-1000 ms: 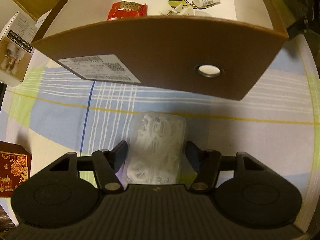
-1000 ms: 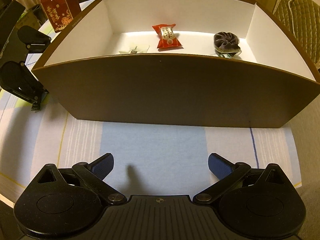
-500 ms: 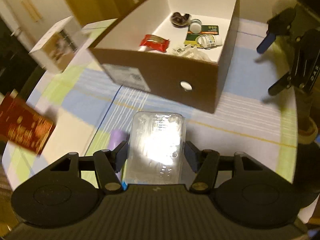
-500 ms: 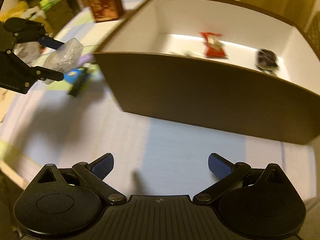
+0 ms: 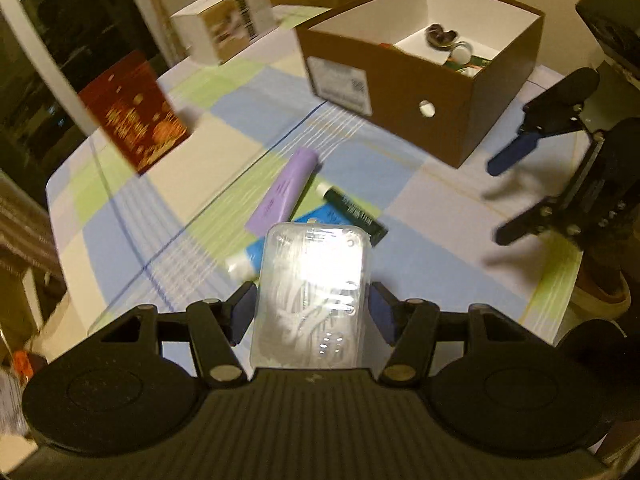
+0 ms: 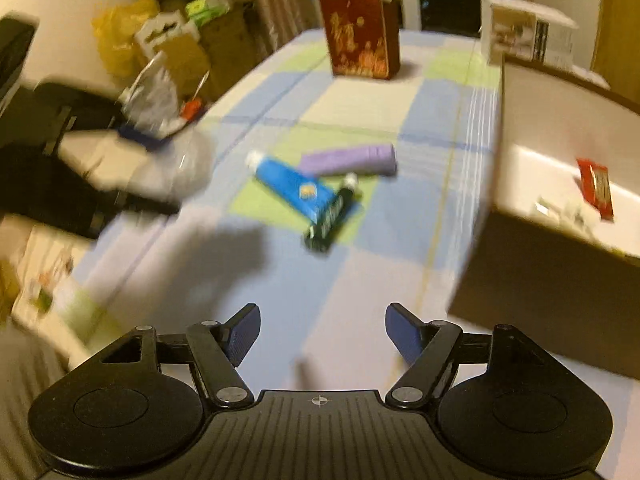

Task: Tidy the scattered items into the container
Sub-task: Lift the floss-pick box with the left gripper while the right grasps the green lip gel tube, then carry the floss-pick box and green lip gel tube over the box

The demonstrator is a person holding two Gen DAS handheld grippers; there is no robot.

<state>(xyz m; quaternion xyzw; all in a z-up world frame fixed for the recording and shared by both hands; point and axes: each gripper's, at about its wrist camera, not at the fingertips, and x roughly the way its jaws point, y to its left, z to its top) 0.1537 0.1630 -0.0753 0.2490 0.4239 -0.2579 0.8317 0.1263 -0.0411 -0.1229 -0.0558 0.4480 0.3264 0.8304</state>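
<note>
The left gripper [image 5: 311, 307] is clamped on a clear plastic case [image 5: 310, 300], its blue pads pressed against the case's two long sides; white pieces show through the lid, though glare and blur make them hard to name. The case is held up off the checked tablecloth [image 5: 168, 216]. Just beyond it, toward 12 o'clock in the left wrist view, three items lie touching in a small heap: a blue tube [image 6: 292, 186], a dark green tube [image 6: 332, 216] and a purple tube [image 6: 352, 159]. Further out, at about 1 o'clock, stands the brown cardboard box [image 5: 424, 112] with a white interior and a few small things already inside, among them a red snack packet [image 6: 596, 188]. At 10 o'clock a red printed box [image 5: 134, 114] stands upright, and past it at 11 o'clock a white carton [image 5: 226, 20]. The right gripper [image 6: 322, 334] hangs above bare cloth with its fingers spread wide and nothing between them; the heap lies ahead of it at 12 o'clock.
</note>
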